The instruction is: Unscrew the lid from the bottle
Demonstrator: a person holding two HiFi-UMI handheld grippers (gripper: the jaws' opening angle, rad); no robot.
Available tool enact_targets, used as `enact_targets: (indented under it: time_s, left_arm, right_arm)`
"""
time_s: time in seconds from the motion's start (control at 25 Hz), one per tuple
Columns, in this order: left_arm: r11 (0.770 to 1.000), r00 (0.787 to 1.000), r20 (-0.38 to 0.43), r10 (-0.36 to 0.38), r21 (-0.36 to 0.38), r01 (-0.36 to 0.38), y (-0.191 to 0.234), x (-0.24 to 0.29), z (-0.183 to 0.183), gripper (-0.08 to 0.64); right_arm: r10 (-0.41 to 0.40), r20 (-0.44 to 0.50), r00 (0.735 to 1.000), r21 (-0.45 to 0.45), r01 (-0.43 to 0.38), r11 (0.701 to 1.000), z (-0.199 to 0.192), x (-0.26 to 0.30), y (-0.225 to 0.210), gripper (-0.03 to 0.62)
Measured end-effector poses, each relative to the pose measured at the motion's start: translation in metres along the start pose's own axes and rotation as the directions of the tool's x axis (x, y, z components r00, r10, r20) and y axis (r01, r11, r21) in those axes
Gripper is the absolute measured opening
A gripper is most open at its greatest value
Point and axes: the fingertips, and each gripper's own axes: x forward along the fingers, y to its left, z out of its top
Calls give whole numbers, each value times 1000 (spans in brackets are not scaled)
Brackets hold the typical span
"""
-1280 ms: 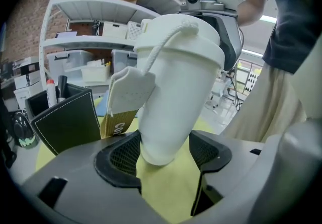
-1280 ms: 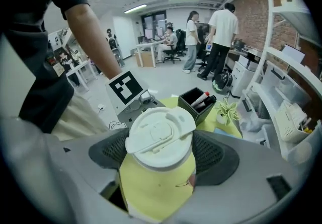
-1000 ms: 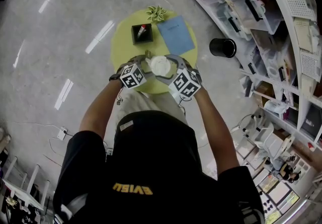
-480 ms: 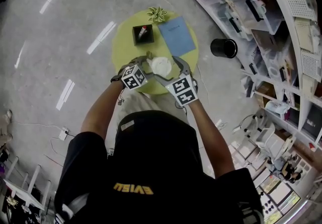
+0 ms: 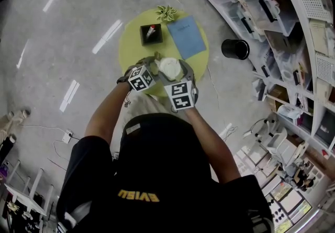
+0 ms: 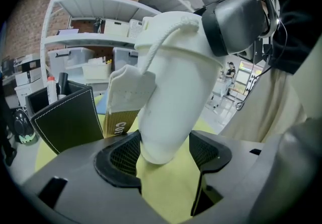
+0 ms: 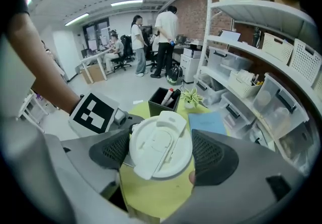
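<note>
Unscrewing is under way. The left tool [image 6: 163, 155] clamps the tilted white bottle [image 6: 176, 77] above the yellow surface [image 6: 163, 193]. The right tool [image 7: 160, 153] has just been closing its jaws onto the lid [image 7: 160, 142]. Next comes a loosening twist.

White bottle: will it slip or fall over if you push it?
Probably a bit slippery: the white bottle looks smooth. It would likely tip easily, being tall with a narrow base, which the left gripper clamps. Its lid looks like stiff, hard plastic.

On the yellow-green table [image 5: 131, 43] I read a blue notebook [image 5: 187, 36] and a black pen holder [image 5: 150, 34]; the bottle [image 6: 173, 92] and lid [image 7: 161, 150] are white.
</note>
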Motion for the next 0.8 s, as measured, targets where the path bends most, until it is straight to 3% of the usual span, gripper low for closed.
enact_targets:
  time_s: [0.44, 0.8]
  left_arm:
    - [1000, 1000, -9, -9, 13, 9, 2, 0, -2, 316]
    - [1000, 1000, -13, -7, 18, 8, -1, 1, -3, 313]
  right_arm:
    - [69, -10, 998, -115, -70, 991, 3, -1, 2, 382]
    - [189, -63, 980, -238, -199, 951, -2, -2, 9, 383]
